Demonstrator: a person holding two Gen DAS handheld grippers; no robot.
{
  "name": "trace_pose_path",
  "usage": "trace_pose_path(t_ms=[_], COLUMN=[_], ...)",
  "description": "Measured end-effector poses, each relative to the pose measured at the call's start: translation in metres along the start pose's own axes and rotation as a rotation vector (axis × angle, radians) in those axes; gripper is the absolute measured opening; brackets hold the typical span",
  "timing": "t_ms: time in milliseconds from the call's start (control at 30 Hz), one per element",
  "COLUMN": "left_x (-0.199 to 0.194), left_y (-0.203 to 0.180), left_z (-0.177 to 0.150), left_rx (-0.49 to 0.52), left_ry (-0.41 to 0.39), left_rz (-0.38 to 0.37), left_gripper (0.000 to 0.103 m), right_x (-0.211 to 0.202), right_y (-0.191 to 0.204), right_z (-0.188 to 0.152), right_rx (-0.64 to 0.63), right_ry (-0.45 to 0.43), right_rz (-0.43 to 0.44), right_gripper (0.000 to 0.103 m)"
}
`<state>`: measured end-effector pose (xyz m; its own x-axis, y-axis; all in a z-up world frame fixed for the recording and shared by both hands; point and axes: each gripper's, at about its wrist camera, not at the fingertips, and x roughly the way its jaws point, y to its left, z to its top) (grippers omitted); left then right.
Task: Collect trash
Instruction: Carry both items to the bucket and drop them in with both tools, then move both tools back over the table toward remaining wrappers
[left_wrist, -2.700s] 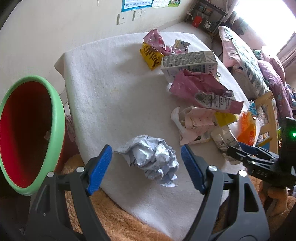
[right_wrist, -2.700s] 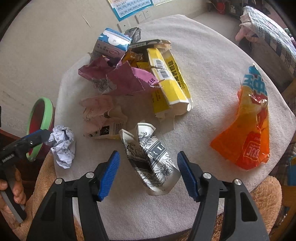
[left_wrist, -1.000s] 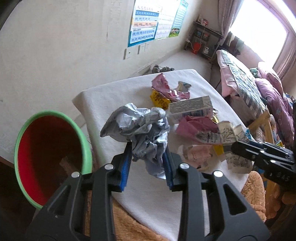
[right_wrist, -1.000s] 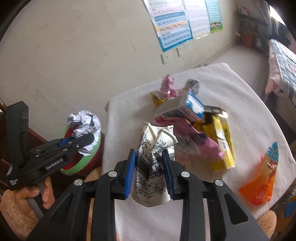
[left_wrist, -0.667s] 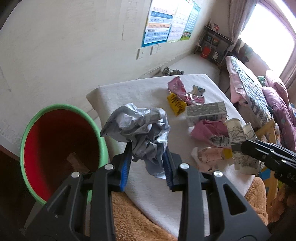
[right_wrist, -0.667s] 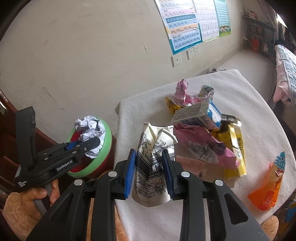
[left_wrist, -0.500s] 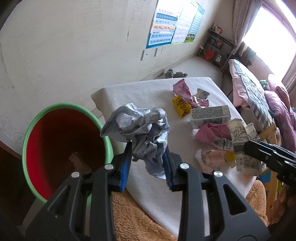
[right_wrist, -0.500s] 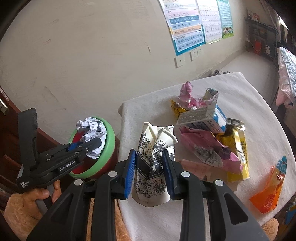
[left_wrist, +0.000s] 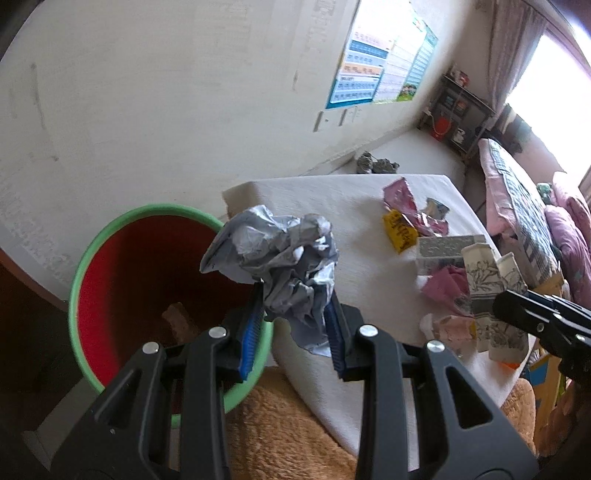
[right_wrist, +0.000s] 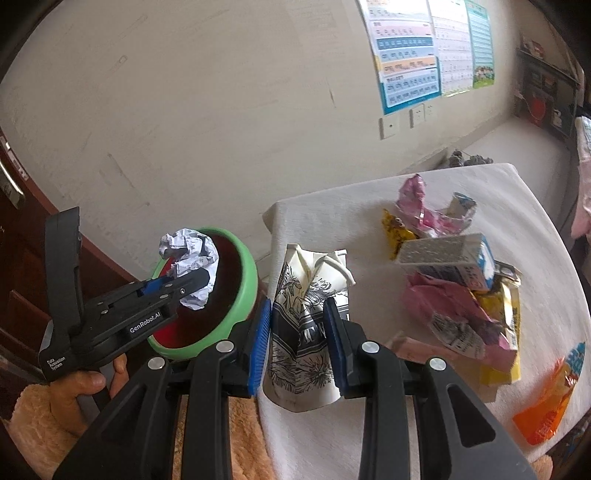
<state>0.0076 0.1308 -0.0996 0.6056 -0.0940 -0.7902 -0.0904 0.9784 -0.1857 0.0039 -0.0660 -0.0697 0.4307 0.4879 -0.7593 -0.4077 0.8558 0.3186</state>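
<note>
My left gripper (left_wrist: 293, 328) is shut on a crumpled grey-white paper ball (left_wrist: 280, 258) and holds it over the right rim of the red bin with a green rim (left_wrist: 110, 273). The right wrist view shows that same paper ball (right_wrist: 190, 262) above the bin (right_wrist: 240, 291), clamped in the left gripper (right_wrist: 173, 286). My right gripper (right_wrist: 299, 332) is shut on a crushed paper cup with black floral print (right_wrist: 306, 314), held above the table's left edge. In the left wrist view the cup (left_wrist: 491, 288) shows at the right.
The white-covered table (right_wrist: 535, 236) carries several wrappers: a pink wrapper (right_wrist: 443, 310), a milk carton (right_wrist: 447, 262), a yellow packet (right_wrist: 506, 332) and an orange bag (right_wrist: 546, 410). A brown fuzzy cover (left_wrist: 288, 428) lies below. A wooden cabinet (right_wrist: 22, 229) stands left of the bin.
Both grippers, each still clamping its piece of trash, have moved leftwards off the table toward the bin. The paper ball now hangs over the bin's rim.
</note>
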Motion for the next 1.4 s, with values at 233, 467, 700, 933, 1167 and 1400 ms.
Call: trace_pose_path(t_ms=[233, 467, 700, 933, 1167, 1400], left_x=[-0.003, -0.011, -0.014, -0.013, -0.008, -0.008], left_y=[0.027, 0.058, 0.091, 0.113, 0.119, 0.121], left_z=[-0.002, -0.005, -0.013, -0.020, -0.018, -0.019], left_rx=[-0.051, -0.101, -0.163, -0.203, -0.206, -0.203], left_ry=[-0.009, -0.027, -0.017, 0.004, 0.010, 0.018], left_rz=[0.044, 0.103, 0.164, 0.197, 0.202, 0.203], left_gripper=[0.031, 0.031, 0.031, 0.031, 0.031, 0.031], right_x=[0.013, 0.037, 0.068, 0.093, 0.102, 0.102], right_y=[0.021, 0.051, 0.081, 0.106, 0.114, 0.118], right_z=[0.010, 0.015, 0.025, 0.037, 0.046, 0.046], right_rx=[-0.037, -0.116, -0.157, -0.178, -0.169, -0.165], right_ry=[0.013, 0.050, 0.090, 0.107, 0.113, 0.118], right_rz=[0.034, 0.065, 0.121, 0.177, 0.209, 0.209], right_gripper=[0.029, 0.029, 0.029, 0.029, 0.029, 0.029])
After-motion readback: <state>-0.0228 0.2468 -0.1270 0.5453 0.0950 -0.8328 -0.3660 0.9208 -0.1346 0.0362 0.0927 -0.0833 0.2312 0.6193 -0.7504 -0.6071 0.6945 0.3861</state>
